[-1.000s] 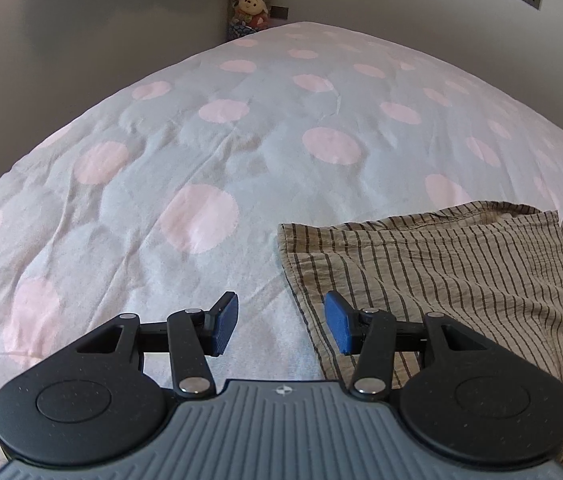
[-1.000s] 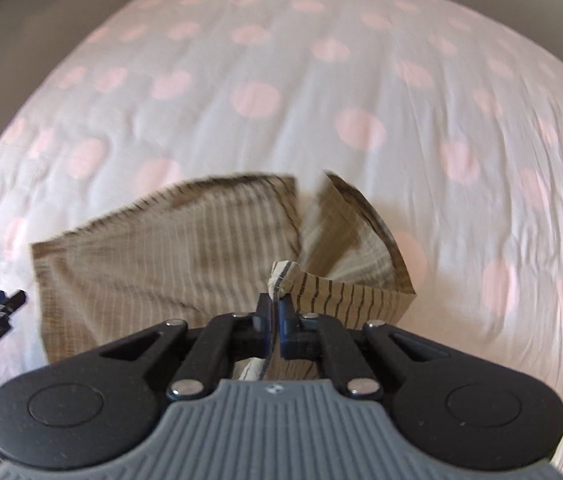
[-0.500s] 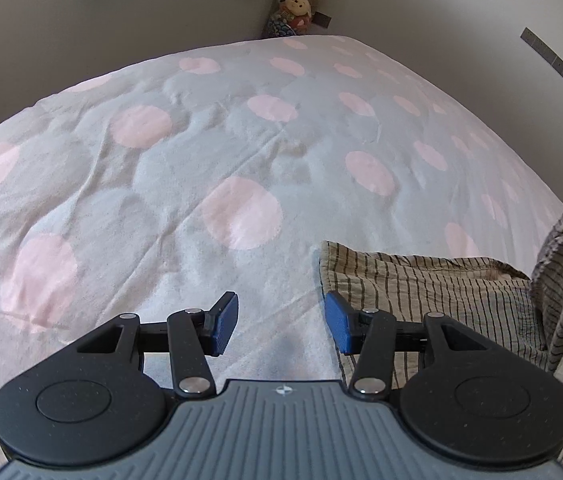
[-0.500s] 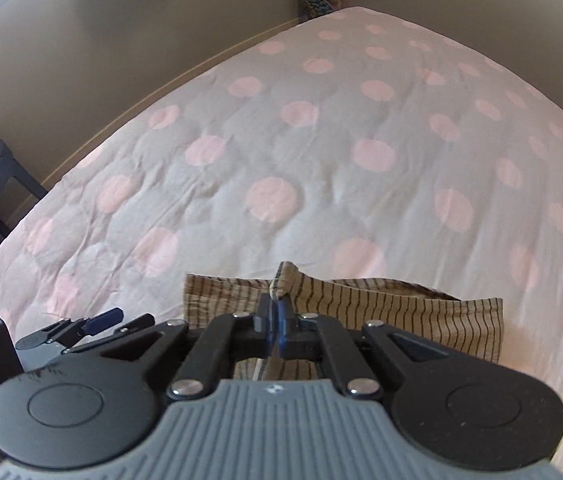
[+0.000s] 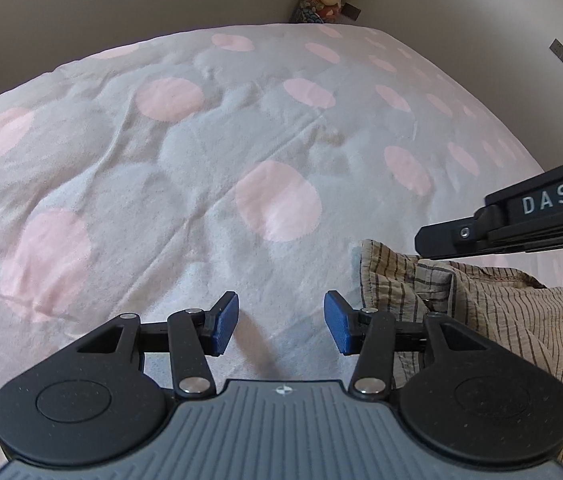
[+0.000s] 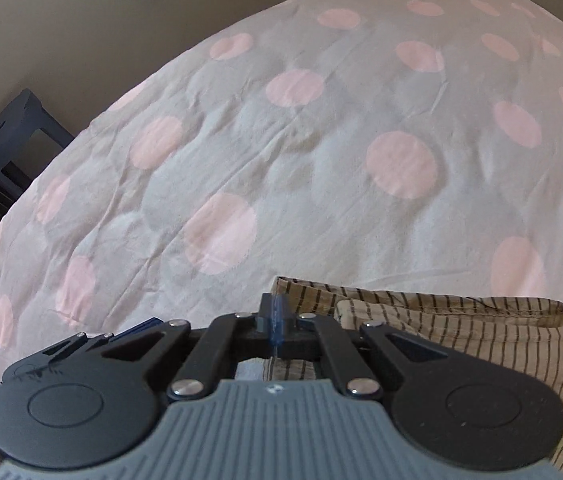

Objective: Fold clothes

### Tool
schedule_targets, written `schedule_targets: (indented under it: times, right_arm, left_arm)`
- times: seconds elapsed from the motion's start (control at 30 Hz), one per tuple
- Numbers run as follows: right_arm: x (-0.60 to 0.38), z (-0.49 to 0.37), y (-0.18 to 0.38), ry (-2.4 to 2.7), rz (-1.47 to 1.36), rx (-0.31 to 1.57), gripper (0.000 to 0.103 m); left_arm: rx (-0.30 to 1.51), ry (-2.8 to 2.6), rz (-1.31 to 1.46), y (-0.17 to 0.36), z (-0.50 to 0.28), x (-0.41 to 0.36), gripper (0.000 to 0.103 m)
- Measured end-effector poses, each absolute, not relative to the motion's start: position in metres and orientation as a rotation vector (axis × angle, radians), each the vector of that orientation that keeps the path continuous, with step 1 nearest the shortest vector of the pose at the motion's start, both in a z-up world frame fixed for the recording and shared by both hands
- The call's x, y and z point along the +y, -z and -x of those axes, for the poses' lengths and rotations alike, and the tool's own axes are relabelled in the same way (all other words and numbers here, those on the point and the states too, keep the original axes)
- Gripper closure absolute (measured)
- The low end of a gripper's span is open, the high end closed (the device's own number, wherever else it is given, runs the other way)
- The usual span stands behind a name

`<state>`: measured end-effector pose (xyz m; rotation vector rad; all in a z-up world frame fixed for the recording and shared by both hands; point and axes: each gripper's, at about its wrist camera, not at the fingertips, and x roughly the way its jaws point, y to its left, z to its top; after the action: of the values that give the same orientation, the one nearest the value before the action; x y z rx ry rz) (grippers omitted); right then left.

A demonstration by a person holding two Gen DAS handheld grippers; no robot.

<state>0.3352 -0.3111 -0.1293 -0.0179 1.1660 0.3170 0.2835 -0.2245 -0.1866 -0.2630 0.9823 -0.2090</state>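
Over the last second the right hand-held gripper (image 6: 275,322), jaws shut on a corner of the striped garment (image 6: 461,332), carried that corner across and down onto the layer on the bed (image 6: 281,140), near its front edge, apparently completing a fold. The left hand-held gripper (image 5: 280,326) hovered beside it, half open and empty.

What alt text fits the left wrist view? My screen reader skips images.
The open left gripper hovers empty over a bedspread with pink dots. A folded striped garment lies to its right, where the right gripper reaches in over its edge.
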Motion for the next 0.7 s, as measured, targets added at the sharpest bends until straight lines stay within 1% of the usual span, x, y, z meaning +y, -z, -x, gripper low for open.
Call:
schedule_targets:
  times: [0.03,0.07,0.1,0.13,0.2,0.23,0.27,0.43,0.5,0.53,0.57,0.7]
  right_arm:
    - [-0.311,-0.335,0.132,-0.320,0.033,1.168,0.101]
    - [-0.312,-0.336,0.134,-0.321,0.047,1.169,0.097]
    - [-0.315,-0.335,0.135,-0.316,0.059,1.170,0.096]
    - [-0.316,-0.335,0.135,-0.313,0.074,1.167,0.093]
    - [-0.316,-0.333,0.134,-0.315,0.140,1.151,0.084]
    - [-0.315,-0.332,0.133,-0.317,0.177,1.143,0.073]
    - [-0.314,-0.332,0.133,-0.320,0.214,1.138,0.070]
    - [-0.309,-0.328,0.144,-0.330,0.335,1.160,0.071]
    - [-0.310,-0.325,0.150,-0.332,0.347,1.177,0.083]
    - [-0.311,-0.324,0.151,-0.326,0.346,1.176,0.097]
    - [-0.313,-0.322,0.150,-0.321,0.337,1.169,0.099]
    - [-0.322,-0.316,0.127,-0.325,0.227,1.104,0.101]
  left_arm:
    - [0.980,0.210,0.257,0.187,-0.284,-0.226,0.058]
    - [0.978,0.210,0.252,0.187,-0.284,-0.227,0.058]
    - [0.977,0.211,0.250,0.187,-0.285,-0.228,0.058]
    - [0.975,0.212,0.248,0.187,-0.286,-0.229,0.058]
    - [0.972,0.214,0.242,0.187,-0.286,-0.232,0.058]
    - [0.968,0.212,0.236,0.187,-0.286,-0.233,0.058]
    - [0.966,0.211,0.231,0.187,-0.286,-0.234,0.058]
    - [0.968,0.212,0.227,0.187,-0.286,-0.233,0.058]
    - [0.968,0.210,0.220,0.186,-0.286,-0.234,0.058]
    - [0.968,0.210,0.217,0.186,-0.285,-0.234,0.058]
    - [0.967,0.211,0.216,0.185,-0.285,-0.234,0.058]
    - [0.961,0.205,0.228,0.184,-0.283,-0.231,0.058]
